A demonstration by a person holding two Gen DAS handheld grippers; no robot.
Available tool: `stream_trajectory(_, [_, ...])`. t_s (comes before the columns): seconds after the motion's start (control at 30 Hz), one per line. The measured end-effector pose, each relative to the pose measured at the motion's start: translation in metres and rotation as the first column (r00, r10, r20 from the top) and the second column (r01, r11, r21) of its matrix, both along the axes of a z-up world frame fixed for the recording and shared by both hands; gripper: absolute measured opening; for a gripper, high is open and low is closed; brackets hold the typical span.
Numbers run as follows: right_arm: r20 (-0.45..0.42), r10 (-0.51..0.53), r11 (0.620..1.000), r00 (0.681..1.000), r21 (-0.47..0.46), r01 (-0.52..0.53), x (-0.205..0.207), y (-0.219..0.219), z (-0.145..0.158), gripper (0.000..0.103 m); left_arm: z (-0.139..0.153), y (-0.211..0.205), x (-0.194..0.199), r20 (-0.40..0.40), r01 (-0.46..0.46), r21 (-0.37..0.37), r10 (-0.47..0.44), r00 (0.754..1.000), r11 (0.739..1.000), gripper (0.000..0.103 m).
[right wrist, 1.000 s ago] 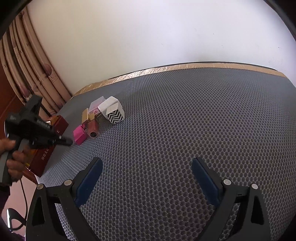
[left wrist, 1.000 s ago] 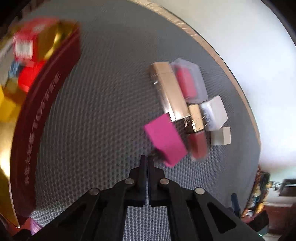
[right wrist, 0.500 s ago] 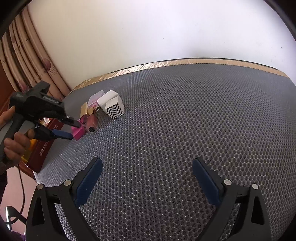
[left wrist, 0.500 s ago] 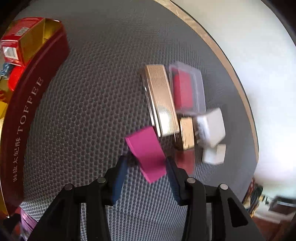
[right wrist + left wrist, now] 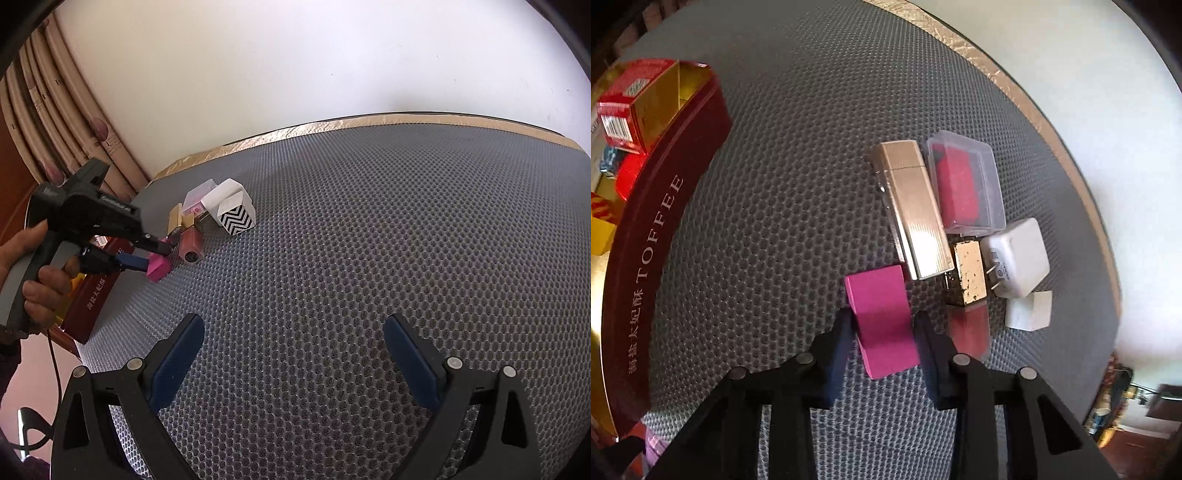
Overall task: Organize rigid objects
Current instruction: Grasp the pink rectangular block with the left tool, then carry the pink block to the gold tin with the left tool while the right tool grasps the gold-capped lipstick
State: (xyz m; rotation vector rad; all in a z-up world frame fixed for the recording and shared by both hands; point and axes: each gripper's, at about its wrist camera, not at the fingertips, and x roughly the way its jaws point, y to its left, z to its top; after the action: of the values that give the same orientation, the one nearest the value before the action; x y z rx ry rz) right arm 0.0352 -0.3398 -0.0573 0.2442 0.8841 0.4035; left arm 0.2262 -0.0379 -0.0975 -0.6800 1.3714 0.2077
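A magenta block (image 5: 882, 317) lies on the grey mat between the open fingers of my left gripper (image 5: 884, 325); a finger stands on each side, and I cannot tell if they touch it. It also shows in the right wrist view (image 5: 159, 270). Beyond it lie a gold case (image 5: 910, 214), a clear box with a red insert (image 5: 964, 184), a gold-capped red tube (image 5: 967, 295), a white charger (image 5: 1015, 258) and a small white cube (image 5: 1030, 310). My right gripper (image 5: 293, 365) is open and empty over bare mat, far from the pile.
A dark red toffee tin (image 5: 661, 229) stands at the left, holding a red and gold box (image 5: 635, 103) and other items. The mat's gold-taped edge (image 5: 1015, 96) runs behind the pile by a white wall. A zigzag-patterned white box (image 5: 236, 214) stands in the pile.
My left gripper went from shut to open and moved forward, so its fingers now straddle the magenta block. My right gripper has hardly moved.
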Motion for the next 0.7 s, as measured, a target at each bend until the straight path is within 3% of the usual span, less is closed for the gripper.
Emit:
stream_trajectory(0.13, [-0.003,-0.006,1.0,1.0,-0.01,0.006,0.001,0.001,0.0,0.098,0.008,0.012,-0.022,0.038,0.033,-0.023,-0.032,0.999,0.999,0.034])
stream_trajectory(0.27, [-0.005,-0.02,1.0,1.0,-0.015,0.02,0.001,0.001,0.001,0.098,0.029,0.009,-0.048,0.153,0.126,0.011,-0.126,0.98,0.992,0.034])
stream_trajectory(0.37, [0.012,0.029,0.999,1.0,-0.028,-0.028,0.001,0.011,0.008,0.098,0.044,0.0,-0.058,0.204,0.155,0.042,-0.161,0.966,0.987,0.034])
stream_trajectory(0.53, [0.062,0.153,0.988,0.986,-0.008,-0.153,0.004,0.064,0.031,0.098,0.059,0.009,-0.107,0.238,0.15,0.007,-0.147,0.96,0.989,0.034])
stream_trajectory(0.57, [0.082,0.182,0.983,0.98,-0.023,-0.18,0.005,0.077,0.035,0.096,0.069,0.011,-0.112,0.242,0.145,-0.002,-0.14,0.96,0.989,0.034])
stream_trajectory(0.67, [0.104,0.269,0.962,0.958,-0.066,-0.263,0.015,0.117,0.043,0.07,0.087,0.026,-0.138,0.267,0.131,0.0,-0.126,0.955,0.991,0.034])
stream_trajectory(0.7, [0.1,0.287,0.956,0.953,-0.086,-0.279,0.022,0.13,0.044,0.067,0.099,0.042,-0.15,0.276,0.124,0.003,-0.12,0.954,0.992,0.034])
